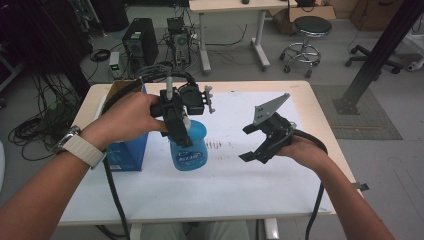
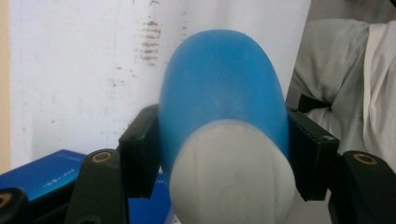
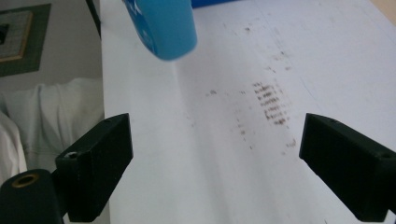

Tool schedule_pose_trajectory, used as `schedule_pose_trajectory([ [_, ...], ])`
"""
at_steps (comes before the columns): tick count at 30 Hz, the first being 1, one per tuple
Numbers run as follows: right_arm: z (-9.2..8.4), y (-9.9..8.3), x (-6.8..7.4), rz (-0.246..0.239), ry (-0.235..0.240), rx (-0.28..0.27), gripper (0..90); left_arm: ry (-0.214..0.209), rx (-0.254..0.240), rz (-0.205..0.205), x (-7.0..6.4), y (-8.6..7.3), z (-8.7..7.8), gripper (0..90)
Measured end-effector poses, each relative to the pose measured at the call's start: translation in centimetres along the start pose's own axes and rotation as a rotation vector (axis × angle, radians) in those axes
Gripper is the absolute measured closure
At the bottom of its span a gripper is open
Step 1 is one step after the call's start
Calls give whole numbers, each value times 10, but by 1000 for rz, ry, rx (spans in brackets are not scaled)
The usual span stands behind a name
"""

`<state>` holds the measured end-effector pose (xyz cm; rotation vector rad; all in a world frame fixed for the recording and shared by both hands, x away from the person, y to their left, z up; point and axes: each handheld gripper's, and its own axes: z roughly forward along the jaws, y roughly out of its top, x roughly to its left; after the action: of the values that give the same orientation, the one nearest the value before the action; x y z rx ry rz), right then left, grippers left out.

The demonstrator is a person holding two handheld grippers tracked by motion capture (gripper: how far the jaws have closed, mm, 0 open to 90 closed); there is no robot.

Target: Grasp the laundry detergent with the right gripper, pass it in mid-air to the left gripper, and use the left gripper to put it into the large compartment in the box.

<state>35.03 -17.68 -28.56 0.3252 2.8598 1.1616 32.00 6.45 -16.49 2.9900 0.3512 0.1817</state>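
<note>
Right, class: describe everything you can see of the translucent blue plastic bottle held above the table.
The translucent blue plastic bottle has a rounded body, a white cap end and a printed label on its front. The left gripper clamps it near the top, a black pad pressing each side. It hangs upright above the white sheet on the table, beside a blue box. The right gripper stands open, apart from it.

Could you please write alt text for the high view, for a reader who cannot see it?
The left gripper clamps a blue bottle above a white-covered table, beside a blue box. The right gripper hovers to its right with jaws open and nothing between them.
</note>
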Motion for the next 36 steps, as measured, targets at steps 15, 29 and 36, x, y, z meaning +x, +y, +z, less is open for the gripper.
schedule_pose_trajectory([
  [15, -37, -25, -7, 86, -146, 151, 54, 29, 19, -291, 23, 3, -15, 378],
  [29, -54, -34, -15, 74, -171, 151, 66, 75, -57, -663, 53, -4, -47, 378],
  [36, -57, -31, -17, 74, -170, 156, 72, 64, -107, -807, 69, -21, -66, 378],
])
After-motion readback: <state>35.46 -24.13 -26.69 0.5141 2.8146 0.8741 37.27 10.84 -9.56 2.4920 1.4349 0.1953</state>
